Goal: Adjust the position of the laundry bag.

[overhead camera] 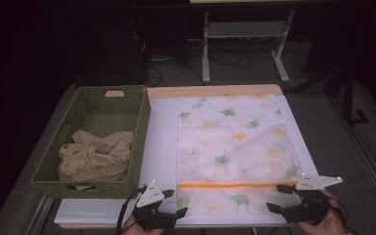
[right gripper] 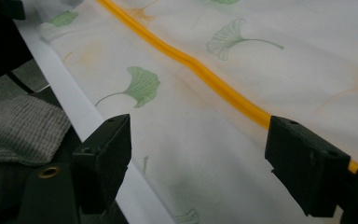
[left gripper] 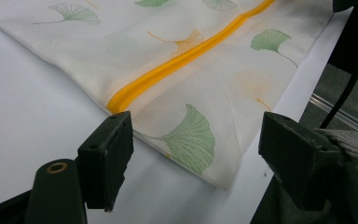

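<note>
White table (overhead camera: 161, 127) — leaf-print cloth (overhead camera: 232, 142) lies flat; left gripper (overhead camera: 165, 214) and right gripper (overhead camera: 280, 198) at its near corners, jaws spread, pinching nothing.

1. You have one printed cloth (overhead camera: 232, 147) spread flat on the table (overhead camera: 161, 142), reaching from the far edge nearly to the near edge.
2. One orange stripe (overhead camera: 235, 185) crosses that cloth, parallel to the near edge.
3. One green woven basket (overhead camera: 139, 142) sits at the table's left edge.
4. One crumpled beige cloth (overhead camera: 97, 155) lies inside the basket.
5. You hold two grippers: the left gripper (overhead camera: 169, 211) at the near-left corner of the printed cloth, the right gripper (overhead camera: 278, 198) at its near-right corner.
6. Each gripper carries two black jaws, four in all, every pair standing apart.
</note>
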`<state>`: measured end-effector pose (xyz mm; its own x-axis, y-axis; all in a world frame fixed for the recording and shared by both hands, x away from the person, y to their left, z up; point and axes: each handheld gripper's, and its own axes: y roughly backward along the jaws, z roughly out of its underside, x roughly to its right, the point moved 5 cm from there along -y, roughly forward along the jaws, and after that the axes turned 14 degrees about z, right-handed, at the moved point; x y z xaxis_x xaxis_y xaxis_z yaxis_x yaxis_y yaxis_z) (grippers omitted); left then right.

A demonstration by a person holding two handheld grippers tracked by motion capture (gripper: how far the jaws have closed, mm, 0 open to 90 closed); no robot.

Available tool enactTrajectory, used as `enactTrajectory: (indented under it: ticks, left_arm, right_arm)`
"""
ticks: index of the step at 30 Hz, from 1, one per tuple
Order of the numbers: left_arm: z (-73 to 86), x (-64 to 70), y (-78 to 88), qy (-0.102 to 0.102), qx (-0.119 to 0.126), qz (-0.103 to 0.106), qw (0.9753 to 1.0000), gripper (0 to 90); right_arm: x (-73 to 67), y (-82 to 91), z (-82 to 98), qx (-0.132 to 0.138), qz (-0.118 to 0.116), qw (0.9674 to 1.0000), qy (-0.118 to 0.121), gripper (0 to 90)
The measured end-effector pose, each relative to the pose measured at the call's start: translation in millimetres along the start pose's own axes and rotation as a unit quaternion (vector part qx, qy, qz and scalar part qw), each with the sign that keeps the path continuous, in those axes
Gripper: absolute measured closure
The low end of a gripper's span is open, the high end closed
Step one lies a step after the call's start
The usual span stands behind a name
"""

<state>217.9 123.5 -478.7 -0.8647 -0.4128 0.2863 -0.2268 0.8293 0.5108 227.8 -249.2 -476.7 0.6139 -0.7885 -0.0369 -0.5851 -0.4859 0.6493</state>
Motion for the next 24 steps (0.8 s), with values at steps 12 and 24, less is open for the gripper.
enactTrajectory:
  ticks: [12, 24]
  left_arm:
    - [-15.6, 4.5, -3.5, 0.001, 0.002, 0.006, 1.0000, 25.4]
    - [-37.7, 5.5, -15.5, 0.005, -0.005, 0.017, 0.9998, 25.4]
  right_arm:
    - [13.8, 4.1, -14.5, 0.003, 0.021, 0.9998, -0.005, 22.0]
    - [38.4, 6.8, -26.5, 0.001, 0.044, 0.9987, -0.025, 22.0]
